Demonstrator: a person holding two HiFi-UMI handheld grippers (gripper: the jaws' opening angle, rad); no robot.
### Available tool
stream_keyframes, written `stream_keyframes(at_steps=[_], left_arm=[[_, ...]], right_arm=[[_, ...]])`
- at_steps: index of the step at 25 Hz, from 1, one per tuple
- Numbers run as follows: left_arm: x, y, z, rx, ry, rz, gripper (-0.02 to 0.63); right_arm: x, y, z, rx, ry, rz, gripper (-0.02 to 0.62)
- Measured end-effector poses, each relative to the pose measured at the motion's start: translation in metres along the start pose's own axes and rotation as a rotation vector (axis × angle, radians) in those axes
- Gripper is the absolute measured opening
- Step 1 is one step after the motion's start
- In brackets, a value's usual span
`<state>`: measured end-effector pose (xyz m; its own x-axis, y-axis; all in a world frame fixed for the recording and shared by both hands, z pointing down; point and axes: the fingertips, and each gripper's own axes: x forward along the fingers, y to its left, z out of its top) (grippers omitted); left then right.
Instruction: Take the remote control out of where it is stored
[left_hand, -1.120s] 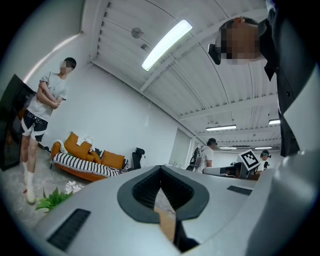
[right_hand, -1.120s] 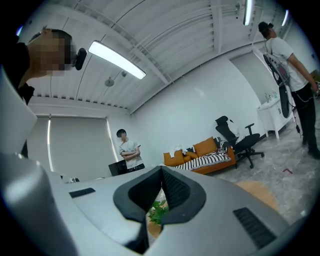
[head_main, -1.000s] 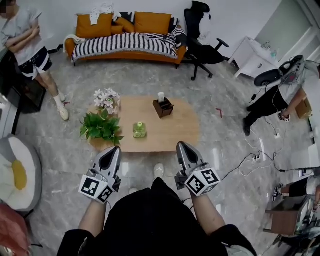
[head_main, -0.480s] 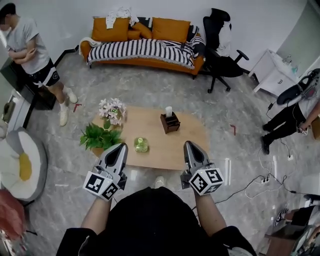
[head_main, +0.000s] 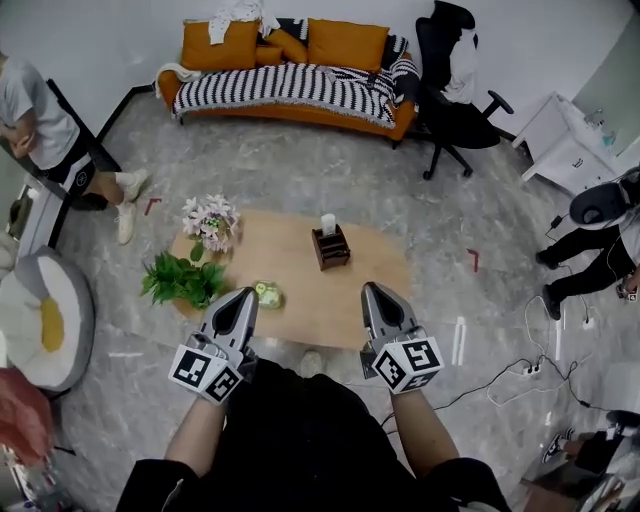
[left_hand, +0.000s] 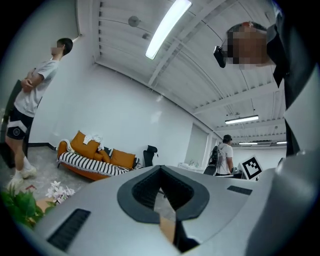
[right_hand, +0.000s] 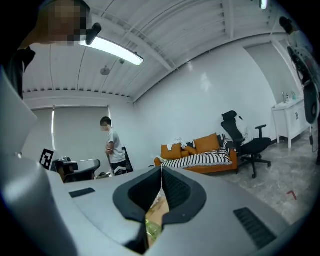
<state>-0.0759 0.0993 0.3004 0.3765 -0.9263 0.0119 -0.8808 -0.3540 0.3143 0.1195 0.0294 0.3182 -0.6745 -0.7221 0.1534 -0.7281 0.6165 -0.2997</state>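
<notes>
Remote control (head_main: 327, 224), a pale upright shape, stands in a dark brown holder (head_main: 332, 250) near the middle of an oval wooden tabletop (head_main: 378, 275). It is well ahead of both grippers and touched by neither.

The left gripper (head_main: 243, 296) and the right gripper (head_main: 371, 289), held out by a person in a black top, point about level toward the tabletop's near edge. They are well apart from each other, with their marker cubes toward the wearer. The left gripper view shows its jaws clenched, tips pressed together with nothing between them. The right gripper view shows the same: jaws closed tight and empty, with only a sliver of tabletop visible below the tips.

At the tabletop's left end sit a leafy green plant (head_main: 180, 281) and a bunch of pink and white flowers (head_main: 210, 218). A small green jar (head_main: 267, 294) sits just beside the left gripper's tip as the head view frames it.

Across the grey marble-look floor (head_main: 300, 170), an orange sofa (head_main: 345, 45) with a black-and-white striped throw (head_main: 285, 84) lines the white wall. A black office chair (head_main: 455, 90) stands to its right. One bystander (head_main: 40, 135) in a grey T-shirt stands at the room's left edge, and another (head_main: 600, 240) is at the right, near a white cabinet (head_main: 570, 150).
</notes>
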Motion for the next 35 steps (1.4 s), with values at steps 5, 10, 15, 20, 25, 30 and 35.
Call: stream_keyframes(at_steps=[5,10,15,20,25,30,35], left_arm=[[0.018,0.007,-0.009,0.024,0.051,0.013,0.006],[0.04,0.025,-0.024,0.023,0.089,0.0,0.006],[0.071,0.04,-0.028,0.026,0.117,-0.042,0.006],[0.095,0.063,-0.025,0.036,0.139,-0.065,0.006],[0.112,0.082,-0.031,0.019,0.176,-0.086,0.006],[0.127,0.089,-0.051,0.016,0.233,-0.125,0.006],[0.136,0.089,-0.07,-0.027,0.269,-0.155,0.006]], right_arm=[[0.011,-0.026,-0.012,0.045,0.034,-0.016,0.008],[0.032,-0.042,-0.027,0.003,0.084,-0.04,0.008],[0.052,-0.059,-0.032,-0.022,0.11,-0.083,0.008],[0.074,-0.07,-0.035,-0.027,0.129,-0.117,0.008],[0.099,-0.077,-0.043,-0.049,0.14,-0.127,0.008],[0.133,-0.088,-0.088,-0.139,0.248,-0.094,0.009],[0.156,-0.115,-0.154,-0.152,0.421,-0.1,0.082]])
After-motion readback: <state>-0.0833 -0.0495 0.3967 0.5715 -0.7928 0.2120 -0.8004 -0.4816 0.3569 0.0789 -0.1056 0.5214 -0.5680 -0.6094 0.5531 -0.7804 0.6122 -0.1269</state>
